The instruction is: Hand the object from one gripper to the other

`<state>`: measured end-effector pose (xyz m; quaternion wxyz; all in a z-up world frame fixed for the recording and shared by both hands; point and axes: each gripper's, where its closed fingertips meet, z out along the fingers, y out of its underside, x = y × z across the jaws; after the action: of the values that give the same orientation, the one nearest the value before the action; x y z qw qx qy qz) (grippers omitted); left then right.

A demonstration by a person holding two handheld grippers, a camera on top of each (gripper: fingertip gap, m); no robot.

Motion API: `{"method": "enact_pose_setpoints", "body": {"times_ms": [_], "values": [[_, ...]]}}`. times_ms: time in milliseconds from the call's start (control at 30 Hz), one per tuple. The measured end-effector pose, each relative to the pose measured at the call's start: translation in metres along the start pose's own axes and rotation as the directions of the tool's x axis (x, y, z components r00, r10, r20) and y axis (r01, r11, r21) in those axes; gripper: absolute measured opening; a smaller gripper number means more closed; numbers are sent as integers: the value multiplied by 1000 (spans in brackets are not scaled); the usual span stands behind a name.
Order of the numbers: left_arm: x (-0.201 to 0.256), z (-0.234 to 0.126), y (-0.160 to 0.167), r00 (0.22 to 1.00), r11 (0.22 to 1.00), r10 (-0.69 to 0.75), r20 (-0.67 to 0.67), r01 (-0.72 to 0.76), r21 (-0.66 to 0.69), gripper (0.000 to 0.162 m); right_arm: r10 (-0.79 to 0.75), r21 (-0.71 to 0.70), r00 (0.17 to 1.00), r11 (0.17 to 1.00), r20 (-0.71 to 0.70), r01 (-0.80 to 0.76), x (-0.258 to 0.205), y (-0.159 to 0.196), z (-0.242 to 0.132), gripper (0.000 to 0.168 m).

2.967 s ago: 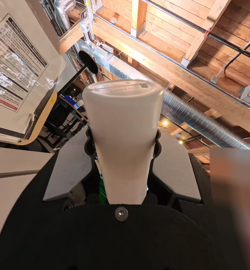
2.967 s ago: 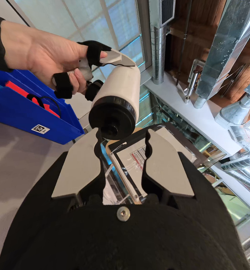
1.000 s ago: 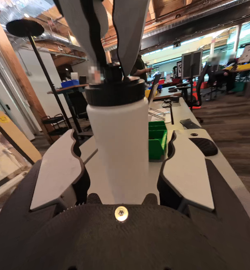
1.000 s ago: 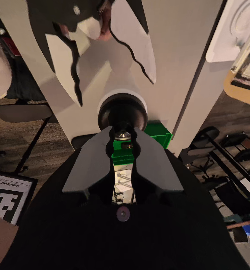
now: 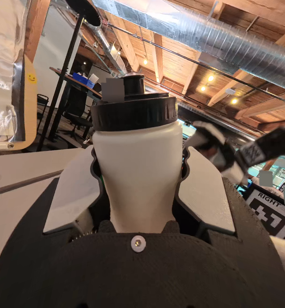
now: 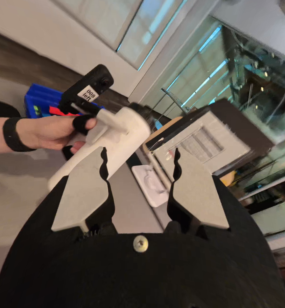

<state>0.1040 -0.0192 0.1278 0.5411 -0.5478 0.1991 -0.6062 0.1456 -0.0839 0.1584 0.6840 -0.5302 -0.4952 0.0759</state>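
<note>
my left gripper (image 5: pixel 139 160) is clamped on the white bottle (image 5: pixel 138 168), whose body sits between both fingers with the black cap (image 5: pixel 133 115) pointing up and away past the tips. my right gripper (image 6: pixel 140 165) is spread wide and holds nothing. beyond its left finger, the bottle (image 6: pixel 121 141) lies tilted in my left hand's (image 6: pixel 51 131) tool, and farther off a blue bin (image 6: pixel 38 103) rests on the table (image 6: pixel 13 191).

Left wrist view: sits behind left gripper (image 5: pixel 139 166), tilted up toward ceiling, bottle (image 5: pixel 138 170) very near lens. Right wrist view: sits behind right gripper (image 6: pixel 141 168), faces windows, looks across at left gripper (image 6: pixel 111 126). Shared: bottle (image 6: pixel 121 141), both grippers.
</note>
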Motion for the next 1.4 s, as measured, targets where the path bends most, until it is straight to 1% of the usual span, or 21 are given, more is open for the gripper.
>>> {"method": "enact_pose_setpoints", "body": {"times_ms": [67, 167, 233, 267, 367, 433, 467, 533, 567, 600, 633, 700, 767, 833, 867, 933, 1000, 1067, 1167, 1267, 1400], "values": [[-6, -1, 1, 1000, 1000, -5, 31, 6, -7, 96, 185, 55, 982, 982, -34, -183, -31, 37, 2, 88], [-11, -2, 1, 998, 1000, -3, 58, 3, -5, 96, 438, 144, 899, 892, -30, -429, -76, 79, 13, 91], [-14, -3, 2, 997, 1000, 18, 80, -16, -24, 96, 567, 112, 824, 818, 6, -564, -98, 98, 26, 91], [-16, -3, 3, 993, 998, 50, 104, -46, -40, 96, 611, 97, 792, 788, -3, -608, -100, 104, 31, 94], [-22, -2, 9, 970, 982, 172, 173, -156, -104, 96, 695, 44, 719, 718, -3, -694, -100, 110, 47, 97], [-20, 3, 17, 957, 969, 224, 182, -199, -146, 96, 712, -31, 703, 702, -11, -711, -101, 119, 59, 100], [-18, 5, 22, 952, 961, 247, 179, -217, -171, 96, 718, -65, 696, 694, -13, -717, -103, 125, 64, 105], [-14, 12, 34, 944, 944, 287, 164, -250, -217, 96, 742, -94, 670, 668, 18, -738, -108, 129, 73, 108], [-12, 15, 39, 938, 936, 307, 162, -267, -229, 96, 754, -96, 655, 656, 55, -748, -112, 128, 76, 103], [-11, 18, 43, 929, 926, 335, 158, -293, -239, 97, 760, -102, 642, 650, 101, -753, -117, 127, 78, 88], [-10, 20, 48, 914, 907, 376, 153, -329, -265, 97, 763, -109, 637, 647, 113, -755, -118, 130, 79, 88], [-7, 23, 54, 900, 880, 419, 118, -372, -294, 97, 739, -97, 667, 674, 99, -732, -116, 136, 78, 88], [0, 23, 54, 914, 889, 396, 86, -358, -285, 96, 677, -72, 735, 735, 30, -674, -105, 139, 72, 87], [11, 22, 49, 934, 908, 355, 36, -335, -252, 95, 558, -71, 828, 825, -63, -561, -88, 139, 63, 87], [18, 21, 47, 944, 917, 330, 3, -320, -239, 93, 469, -83, 876, 874, -117, -479, -77, 137, 57, 87], [38, 19, 43, 954, 928, 285, -94, -299, -223, 94, 226, -134, 950, 957, -214, -258, -49, 128, 41, 87], [55, 14, 39, 949, 928, 269, -162, -300, -219, 98, -50, -207, 959, 978, -279, -9, -19, 109, 23, 87], [66, 8, 32, 935, 915, 299, -192, -338, -219, 105, -289, -283, 908, 937, -302, 204, 8, 85, 4, 87], [72, -6, 17, 901, 876, 397, -178, -429, -221, 117, -521, -384, 806, 831, -280, 403, 41, 56, -21, 87], [78, -26, -2, 875, 845, 460, -149, -484, -229, 119, -696, -489, 689, 680, -199, 546, 62, 42, -42, 87], [87, -46, -15, 833, 793, 546, -88, -548, -268, 119, -820, -565, 571, 488, -36, 665, 61, 49, -57, 87]]}}
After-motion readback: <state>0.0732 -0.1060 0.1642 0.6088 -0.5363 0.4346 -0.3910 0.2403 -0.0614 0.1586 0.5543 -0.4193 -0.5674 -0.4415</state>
